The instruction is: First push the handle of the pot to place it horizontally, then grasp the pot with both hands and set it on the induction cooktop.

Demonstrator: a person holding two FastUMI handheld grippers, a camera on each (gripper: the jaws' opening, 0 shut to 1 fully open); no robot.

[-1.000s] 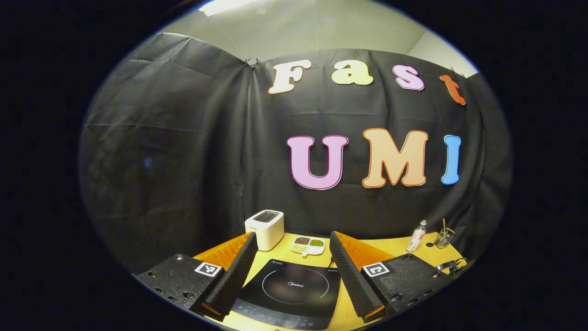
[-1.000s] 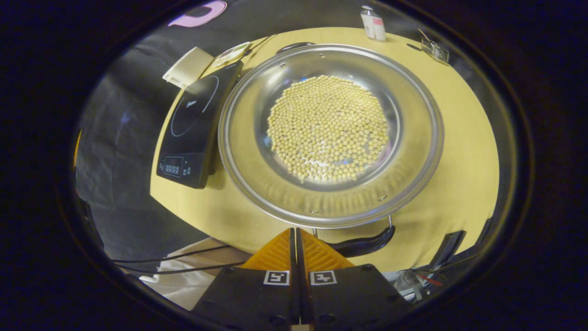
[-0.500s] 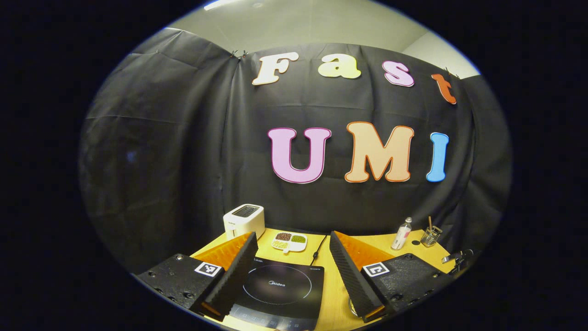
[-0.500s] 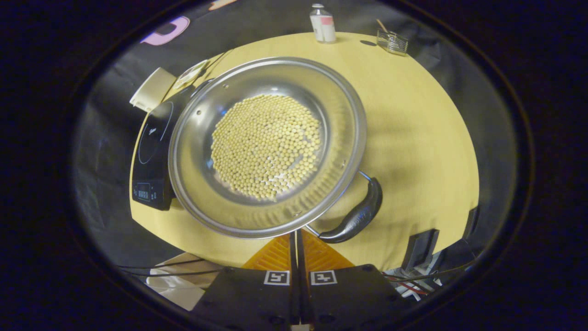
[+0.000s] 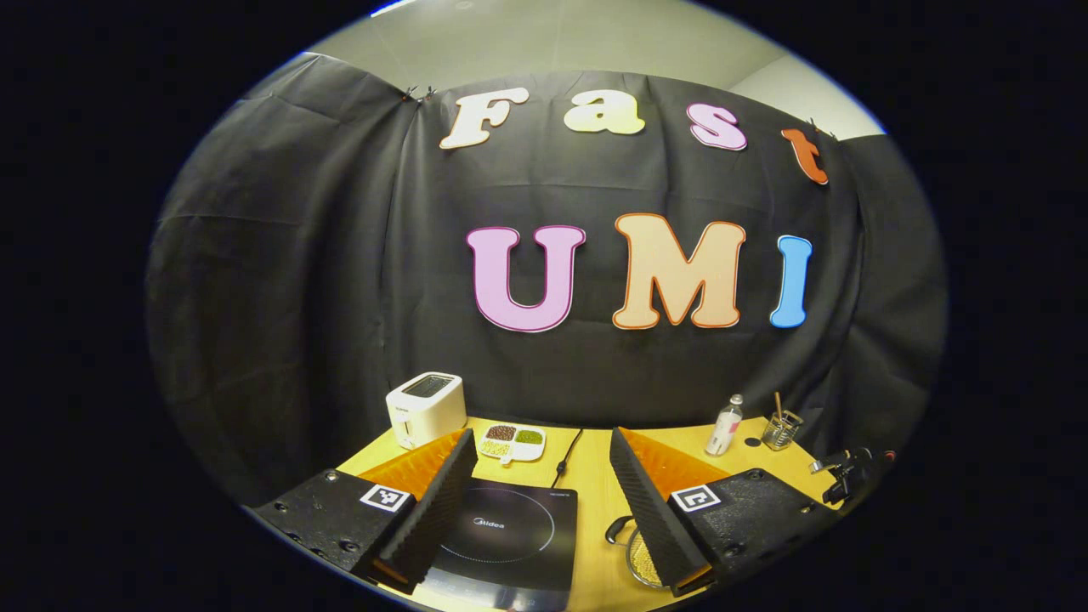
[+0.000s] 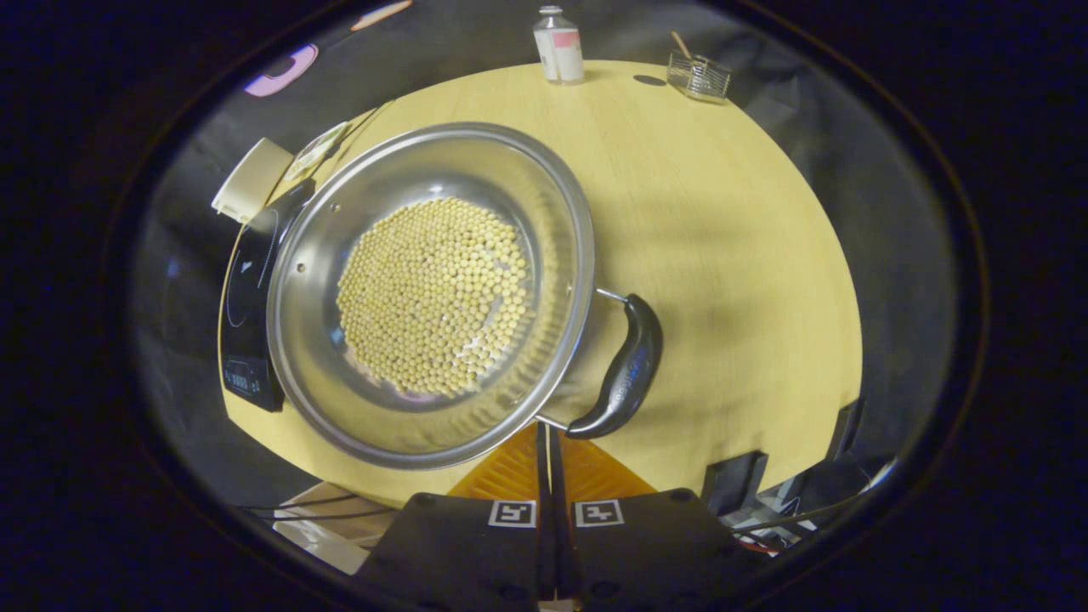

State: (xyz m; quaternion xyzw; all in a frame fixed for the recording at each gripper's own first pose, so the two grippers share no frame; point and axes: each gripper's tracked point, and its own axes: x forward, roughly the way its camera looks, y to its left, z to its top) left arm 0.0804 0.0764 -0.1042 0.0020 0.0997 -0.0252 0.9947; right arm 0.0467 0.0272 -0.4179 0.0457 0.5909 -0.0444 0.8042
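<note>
Just ahead of right gripper (image 6: 548,438), fingers pressed together and empty: pot (image 6: 429,293) of beans, handle (image 6: 623,372) at tips, cooktop (image 6: 246,306) beyond. Push step apparently underway. Left gripper (image 5: 540,501) spread, idle. Next: two-gripper grasp.

toaster (image 5: 425,408) | snack dish (image 5: 512,442) | bottle (image 5: 724,424) | glass jar w/ stick (image 5: 780,429)

Silver pot (image 6: 561,255), black handle (image 6: 625,374)
</note>
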